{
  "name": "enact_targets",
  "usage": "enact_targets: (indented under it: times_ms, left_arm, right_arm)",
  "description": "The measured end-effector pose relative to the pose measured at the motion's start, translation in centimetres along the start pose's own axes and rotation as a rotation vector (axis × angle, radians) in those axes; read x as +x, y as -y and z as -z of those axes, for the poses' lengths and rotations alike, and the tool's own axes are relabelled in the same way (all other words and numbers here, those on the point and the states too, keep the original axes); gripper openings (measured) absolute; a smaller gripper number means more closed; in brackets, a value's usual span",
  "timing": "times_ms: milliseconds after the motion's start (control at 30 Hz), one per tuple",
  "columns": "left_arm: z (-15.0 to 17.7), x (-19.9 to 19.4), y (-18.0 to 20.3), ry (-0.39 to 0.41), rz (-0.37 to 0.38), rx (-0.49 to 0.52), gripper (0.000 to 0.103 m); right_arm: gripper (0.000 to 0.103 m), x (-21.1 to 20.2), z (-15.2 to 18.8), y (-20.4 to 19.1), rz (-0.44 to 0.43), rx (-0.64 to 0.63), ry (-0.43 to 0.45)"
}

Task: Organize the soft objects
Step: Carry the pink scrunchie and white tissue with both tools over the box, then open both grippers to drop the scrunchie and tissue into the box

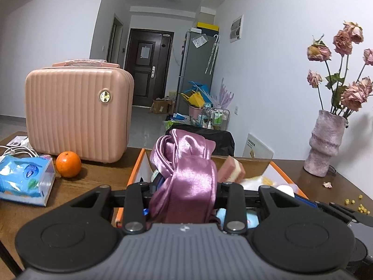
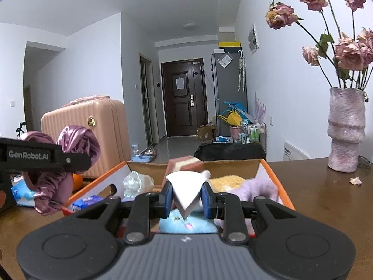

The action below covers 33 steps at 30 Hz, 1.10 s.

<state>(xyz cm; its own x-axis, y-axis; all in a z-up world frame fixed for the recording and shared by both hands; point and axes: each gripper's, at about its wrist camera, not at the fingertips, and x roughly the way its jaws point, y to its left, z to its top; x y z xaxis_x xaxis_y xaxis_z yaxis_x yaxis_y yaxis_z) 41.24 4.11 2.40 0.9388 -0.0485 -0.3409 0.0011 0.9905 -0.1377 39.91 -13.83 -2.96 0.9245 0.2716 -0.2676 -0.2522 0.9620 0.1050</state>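
The job looks partly done. On the brown wooden table (image 2: 314, 186) the open cardboard box with orange edges (image 2: 276, 175) already holds several soft things: a fluffy lilac plush (image 2: 263, 190), a yellow sponge-like pad (image 2: 229, 179), a pale blue plush (image 2: 184, 225) and a pink-and-cream block (image 2: 184, 162). Two items are not yet put down. The left hand-held gripper (image 1: 184, 194) is closed around a shiny mauve satin cloth (image 1: 186, 163), knotted and bunched, held above the box's left end. The right hand-held gripper (image 2: 185, 197) pinches a small white folded wedge (image 2: 185, 192) between its blue pads (image 2: 206, 198), nearly closed, over the middle of the box. Both probably go in next.
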Motion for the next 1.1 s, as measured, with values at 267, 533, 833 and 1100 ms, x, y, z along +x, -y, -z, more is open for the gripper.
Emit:
enact_targets:
  times_ms: [267, 533, 833, 1100]
  left_arm:
    - [-0.9, 3.5, -0.8, -0.01, -0.012, 0.003, 0.036]
    - [-1.6, 7.0, -1.5, -0.029, -0.011, 0.012, 0.036]
    - [-1.6, 10.2, -1.1, -0.055, -0.001, 0.048, 0.036]
    - [-1.3, 11.2, -0.8, -0.074, -0.006, 0.069, 0.043]
  right_arm:
    - [0.025, 3.6, -0.8, -0.7, -0.029, -0.009, 0.002]
    - [0.025, 5.9, -1.4, -0.8, -0.027, -0.04, 0.008]
    - [0.026, 7.7, -2.4, 1.4, 0.027, -0.03, 0.016]
    - [0.036, 8.9, -2.9, 2.3, 0.046, -0.005, -0.015]
